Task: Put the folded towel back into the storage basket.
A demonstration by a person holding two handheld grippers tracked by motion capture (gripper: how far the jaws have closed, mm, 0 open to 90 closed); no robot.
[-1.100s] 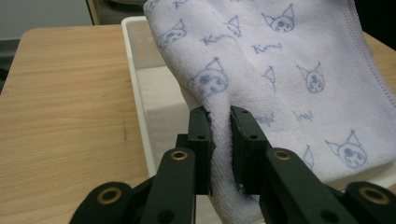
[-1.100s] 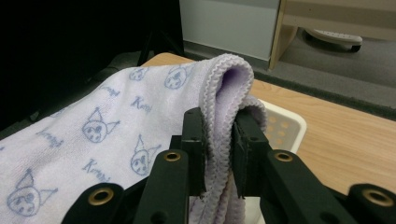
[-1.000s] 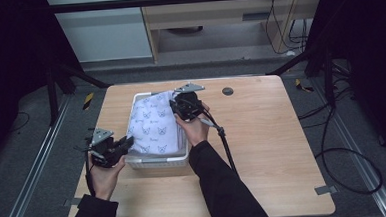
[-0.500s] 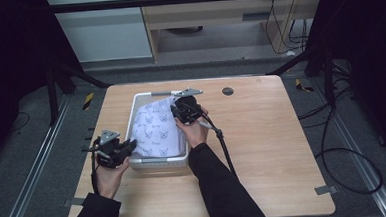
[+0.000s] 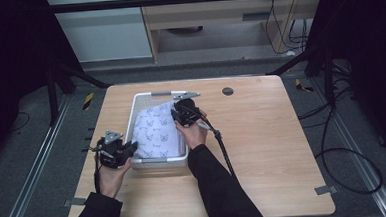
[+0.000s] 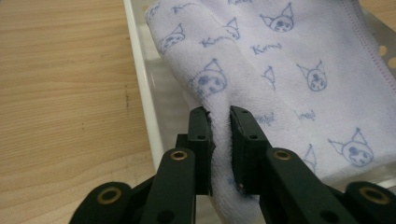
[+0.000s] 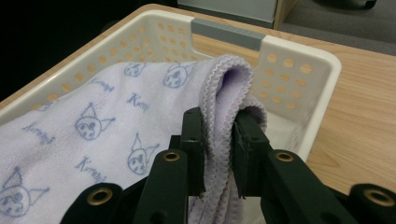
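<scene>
While we held both grippers clamped | left gripper pinched the soft lilac terry towel with cat-face print at its near fold | right gripper gripped its stitched hem | towel lay inside the white perforated plastic basket on the wooden table.

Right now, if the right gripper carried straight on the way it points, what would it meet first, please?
Probably the far end wall of the white basket, just beyond the towel fold that the right gripper clamps; depth is hard to judge.
</scene>
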